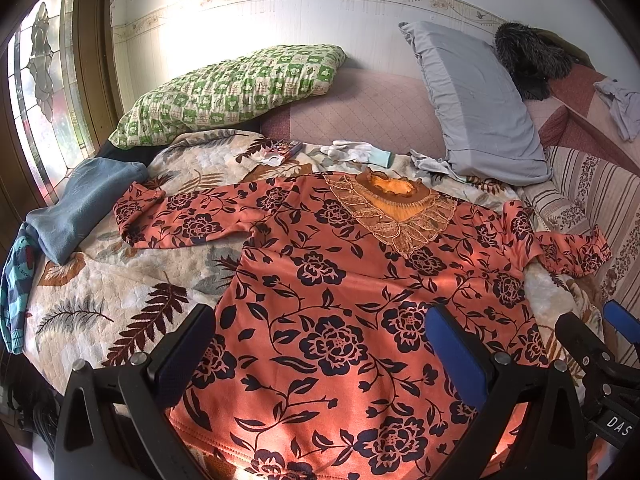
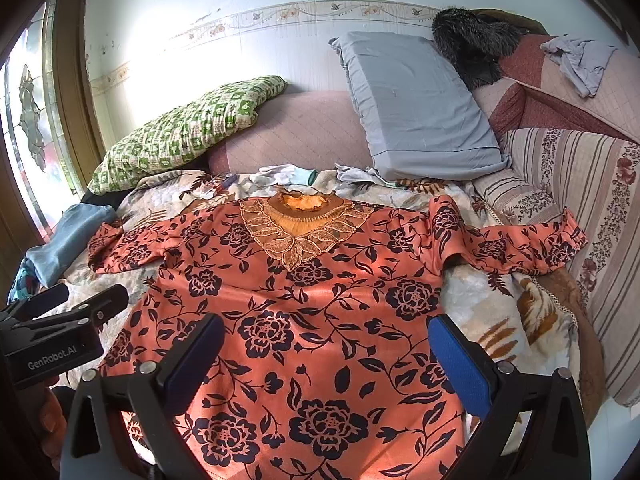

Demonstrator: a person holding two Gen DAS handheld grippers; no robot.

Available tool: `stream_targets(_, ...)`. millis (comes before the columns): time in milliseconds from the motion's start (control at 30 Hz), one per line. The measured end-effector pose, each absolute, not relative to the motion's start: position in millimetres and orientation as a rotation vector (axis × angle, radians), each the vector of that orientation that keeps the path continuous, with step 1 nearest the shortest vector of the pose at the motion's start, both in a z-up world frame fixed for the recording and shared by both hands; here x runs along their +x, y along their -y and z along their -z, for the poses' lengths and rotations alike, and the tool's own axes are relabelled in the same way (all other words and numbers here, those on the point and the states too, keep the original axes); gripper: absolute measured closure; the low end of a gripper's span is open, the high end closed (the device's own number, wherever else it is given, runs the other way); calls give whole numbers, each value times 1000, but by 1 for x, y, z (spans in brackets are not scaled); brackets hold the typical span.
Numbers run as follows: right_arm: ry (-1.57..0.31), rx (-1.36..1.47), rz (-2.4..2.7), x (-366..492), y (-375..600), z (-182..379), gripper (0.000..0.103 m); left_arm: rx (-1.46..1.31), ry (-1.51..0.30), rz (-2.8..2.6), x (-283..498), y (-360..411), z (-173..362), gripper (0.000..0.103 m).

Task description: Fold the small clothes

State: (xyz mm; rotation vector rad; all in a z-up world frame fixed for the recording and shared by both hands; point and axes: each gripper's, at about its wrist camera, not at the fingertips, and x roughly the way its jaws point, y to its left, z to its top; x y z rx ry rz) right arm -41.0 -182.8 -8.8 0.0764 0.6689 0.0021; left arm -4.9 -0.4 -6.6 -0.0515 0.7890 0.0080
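The bed (image 1: 120,280), under a leaf-print quilt, fills most of both views, with a wall across the top and a window at the left edge. My blouse (image 1: 340,300), orange with dark flowers, lies flat and face up in the centre of the frame, collar toward the wall, both sleeves spread out to the sides. Behind it, a grey pillow (image 1: 476,108) leans in the upper right and a green pillow (image 1: 232,88) lies in the upper left. A blue cloth (image 1: 80,208) sits at the left edge beside the sleeve. White gloves (image 1: 360,151) lie just above the collar. My left claw (image 1: 320,354) hangs wide open over the hem, gripping nothing; my right claw (image 2: 326,364) is likewise spread open over the lower right of the blouse.
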Motion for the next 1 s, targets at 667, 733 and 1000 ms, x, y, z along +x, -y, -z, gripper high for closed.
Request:
stream_targets(667,-748,287,-60,-22,240,38,0,-140,-987,-98,17,-41,78,0)
stream_targets(733,-768,406,-32,-13,282,53,0,-139,-1013,-124,18,-48,93,0)
stream_targets(1000,-647,604,348,28,471,83,1,-80,-1047,-108,25,-42,111,0)
